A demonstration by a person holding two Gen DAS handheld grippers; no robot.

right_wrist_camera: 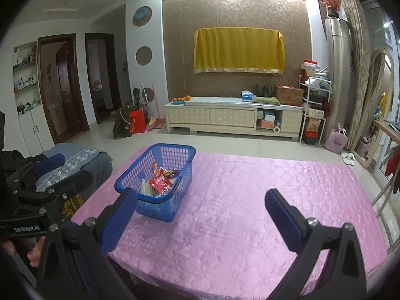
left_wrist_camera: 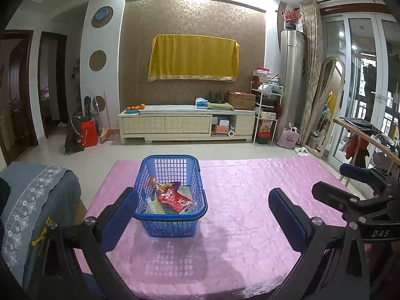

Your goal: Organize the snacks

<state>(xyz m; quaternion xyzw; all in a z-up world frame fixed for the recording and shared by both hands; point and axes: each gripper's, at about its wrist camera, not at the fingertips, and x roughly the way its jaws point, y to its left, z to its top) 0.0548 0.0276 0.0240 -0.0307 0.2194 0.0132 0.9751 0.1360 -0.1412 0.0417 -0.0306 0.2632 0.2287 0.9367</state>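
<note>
The right wrist view is showing a wall shelf [right_wrist_camera: 26, 80] at far left that the left view misses, while both the left gripper [left_wrist_camera: 202, 215] and right gripper [right_wrist_camera: 201, 215] are hovering spread wide and empty near the blue basket [left_wrist_camera: 147, 175] holding snack packets [left_wrist_camera: 175, 198] on the pink table [left_wrist_camera: 250, 187].
</note>
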